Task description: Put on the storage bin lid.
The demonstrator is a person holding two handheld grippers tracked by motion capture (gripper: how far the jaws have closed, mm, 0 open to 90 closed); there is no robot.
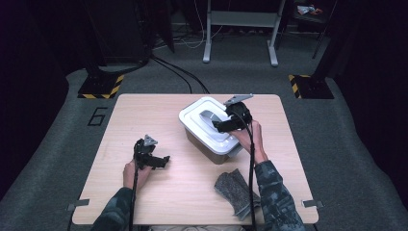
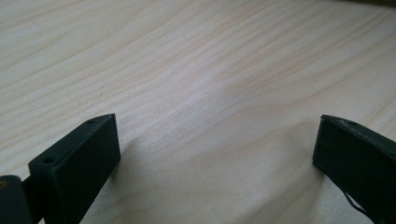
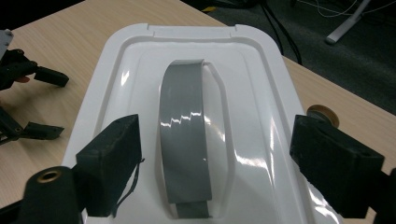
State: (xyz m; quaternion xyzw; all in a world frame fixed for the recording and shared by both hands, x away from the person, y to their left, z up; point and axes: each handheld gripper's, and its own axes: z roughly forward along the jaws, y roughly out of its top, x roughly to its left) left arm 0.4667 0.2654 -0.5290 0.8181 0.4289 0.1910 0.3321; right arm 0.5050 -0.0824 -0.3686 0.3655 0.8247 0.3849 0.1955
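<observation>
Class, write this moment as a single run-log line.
right gripper: open over grey handle of white bin lid | left gripper: open above table | grey cloth: untouched

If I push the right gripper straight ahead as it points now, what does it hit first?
Most likely the grey handle on the white box lid: it lies between the open jaws of the right gripper, though the depth is unclear.

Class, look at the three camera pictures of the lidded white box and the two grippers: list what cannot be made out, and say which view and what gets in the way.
- The box's contents: the white lid covers it in both the high view and the right gripper view.
- The near end of the grey handle: cut off by the bottom edge of the right gripper view.
- The grey cloth, high view: partly under the right sleeve and cable, weave too small to tell.
- What the round brown thing beside the box is: half hidden by a jaw.
</observation>
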